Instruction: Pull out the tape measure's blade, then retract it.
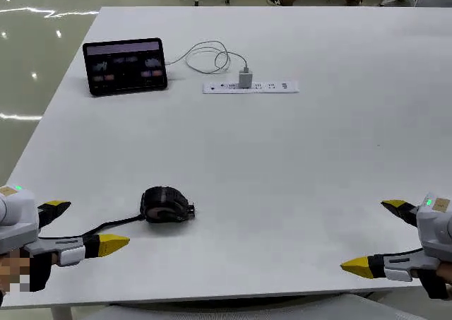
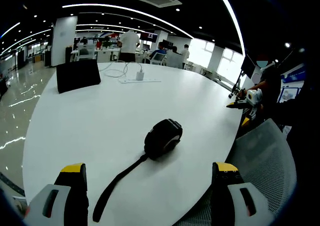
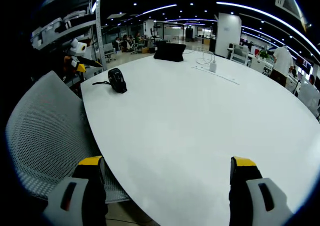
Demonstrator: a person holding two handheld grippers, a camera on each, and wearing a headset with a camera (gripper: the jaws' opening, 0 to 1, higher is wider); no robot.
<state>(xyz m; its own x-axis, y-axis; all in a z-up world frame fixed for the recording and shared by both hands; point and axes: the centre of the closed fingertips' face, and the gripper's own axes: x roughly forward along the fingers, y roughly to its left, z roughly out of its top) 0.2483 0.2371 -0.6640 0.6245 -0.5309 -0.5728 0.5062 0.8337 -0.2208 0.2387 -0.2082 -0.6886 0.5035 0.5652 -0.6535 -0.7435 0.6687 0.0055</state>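
Two grippers hover by the table (image 1: 282, 157) edge, jaws apart: left gripper (image 1: 97, 224) near the tape measure (image 1: 166, 204), right gripper (image 1: 364, 235) well apart.

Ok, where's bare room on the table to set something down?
The table is bare from the tape measure across to the right gripper, and on the far right beyond the power strip. Crowded far left: tablet, cable, power strip.

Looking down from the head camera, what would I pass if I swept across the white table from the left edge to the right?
left gripper, jaws open → black tape measure → white power strip → right gripper, jaws open
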